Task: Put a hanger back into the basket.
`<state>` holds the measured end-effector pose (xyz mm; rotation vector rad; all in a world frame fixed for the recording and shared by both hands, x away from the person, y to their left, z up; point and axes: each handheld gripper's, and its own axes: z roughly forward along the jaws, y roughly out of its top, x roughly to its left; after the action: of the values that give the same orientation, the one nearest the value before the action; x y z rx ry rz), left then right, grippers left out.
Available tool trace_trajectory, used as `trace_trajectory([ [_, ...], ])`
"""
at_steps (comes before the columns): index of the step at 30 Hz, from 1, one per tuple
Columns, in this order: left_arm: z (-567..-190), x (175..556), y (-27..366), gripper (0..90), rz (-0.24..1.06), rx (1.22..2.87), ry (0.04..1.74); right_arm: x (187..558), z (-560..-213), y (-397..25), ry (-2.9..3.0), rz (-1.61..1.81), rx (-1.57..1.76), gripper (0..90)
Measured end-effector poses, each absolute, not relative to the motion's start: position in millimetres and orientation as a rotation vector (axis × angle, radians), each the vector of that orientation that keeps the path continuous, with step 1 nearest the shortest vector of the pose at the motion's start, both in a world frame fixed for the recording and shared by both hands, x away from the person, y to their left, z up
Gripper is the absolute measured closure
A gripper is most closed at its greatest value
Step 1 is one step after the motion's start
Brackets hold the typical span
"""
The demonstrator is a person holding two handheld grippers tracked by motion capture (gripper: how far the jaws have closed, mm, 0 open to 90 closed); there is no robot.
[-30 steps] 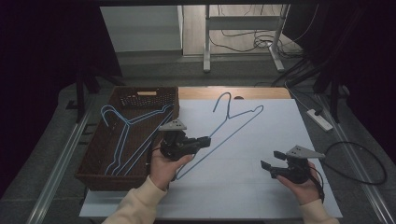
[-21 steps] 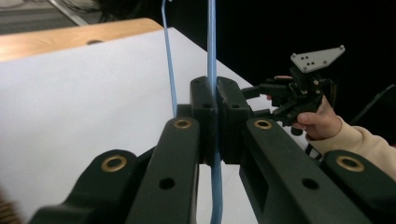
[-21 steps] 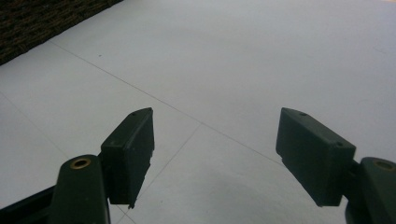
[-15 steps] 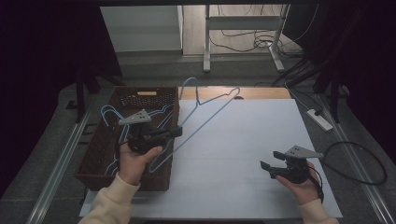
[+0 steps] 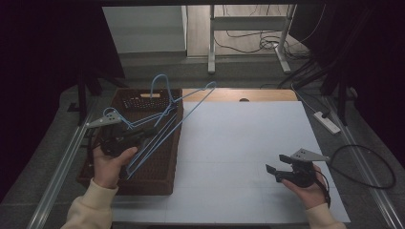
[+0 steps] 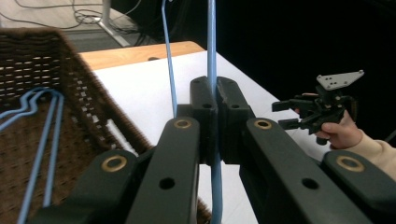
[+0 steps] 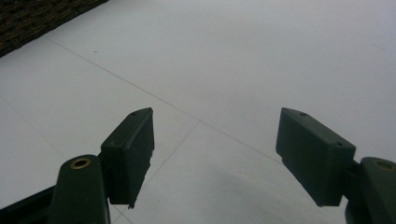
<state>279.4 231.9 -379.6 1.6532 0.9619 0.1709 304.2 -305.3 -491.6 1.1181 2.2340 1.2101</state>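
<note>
Left gripper hung over the basket, jaws pressed together on one wire of a blue hanger. In the left gripper view the pads met flat on that wire, which ran straight up and down through the bite; a second wire of the same hanger passed just beside the jaws, unclamped.

From the high view the hanger was held clear of the table, tilted. Its long bottom bar slanted from a low end near the person's left hand up and away to a far corner above the table's back edge. The hook stood up over the basket's far rim. Most of the frame lay over the basket; only the far corner reached out past it toward the white sheet.

More blue hangers lay flat on the basket floor, directly below the held one.

Right gripper sat low on the white sheet near the front right, well apart from the hanger. Its jaws stood wide open with nothing between them; the right gripper view showed bare sheet ahead and a sliver of basket at the top left corner.

Judgement: the left gripper was the one on the hanger and the nearer by far. If the hanger is bound for the basket, the bar's long axis would need to swing level and line up with the basket's length before lowering, since the far corner overhung the rim.
</note>
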Motion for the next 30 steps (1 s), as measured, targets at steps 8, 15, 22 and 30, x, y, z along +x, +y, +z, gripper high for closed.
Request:
trace_trajectory([
  [8,-383.9,279.9,263.6,87.0,0.209,1.636,0.993,304.5,-492.0,-304.5,2.239,1.207,1.115,28.8],
  [15,-392.8,282.6,283.2,87.0,0.227,1.637,1.033,305.4,-492.5,-304.6,2.238,1.201,1.119,28.8],
  [22,-397.2,281.4,297.3,87.0,0.239,1.633,1.059,305.9,-493.2,-303.8,2.24,1.191,1.115,28.8],
  [30,-406.1,282.5,312.6,87.1,0.245,1.642,1.106,306.4,-493.7,-303.1,2.242,1.188,1.113,28.9],
])
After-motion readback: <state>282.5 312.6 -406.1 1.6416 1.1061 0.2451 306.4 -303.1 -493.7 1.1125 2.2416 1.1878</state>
